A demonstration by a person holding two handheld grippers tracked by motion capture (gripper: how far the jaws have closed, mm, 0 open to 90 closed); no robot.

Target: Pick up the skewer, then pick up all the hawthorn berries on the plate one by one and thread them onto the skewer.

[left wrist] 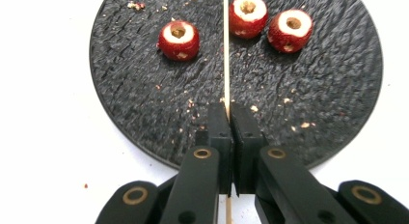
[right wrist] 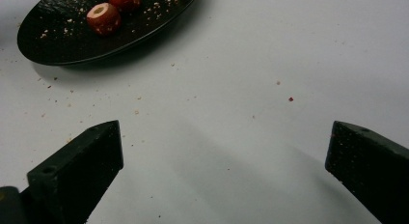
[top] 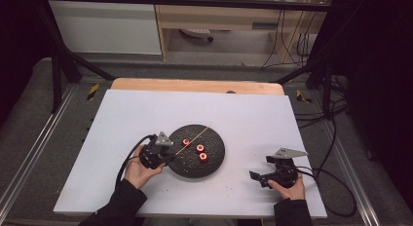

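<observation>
Two grippers on white table (top: 122,119), one per hand. Left gripper (top: 168,155) at left edge of black round plate (top: 216,158), jaws pressed together, pinching thin wooden skewer (top: 195,137); skewer runs up-right across plate, above its surface. Three cored red fruits on plate: first fruit (left wrist: 179,39) left of skewer in left gripper view, second fruit (left wrist: 248,14) just right of it, third fruit (left wrist: 290,29) beside second. Crumbs scattered on plate and table. Right gripper (top: 258,177) well right of plate, jaws spread wide, holding nothing, low over bare table.
</observation>
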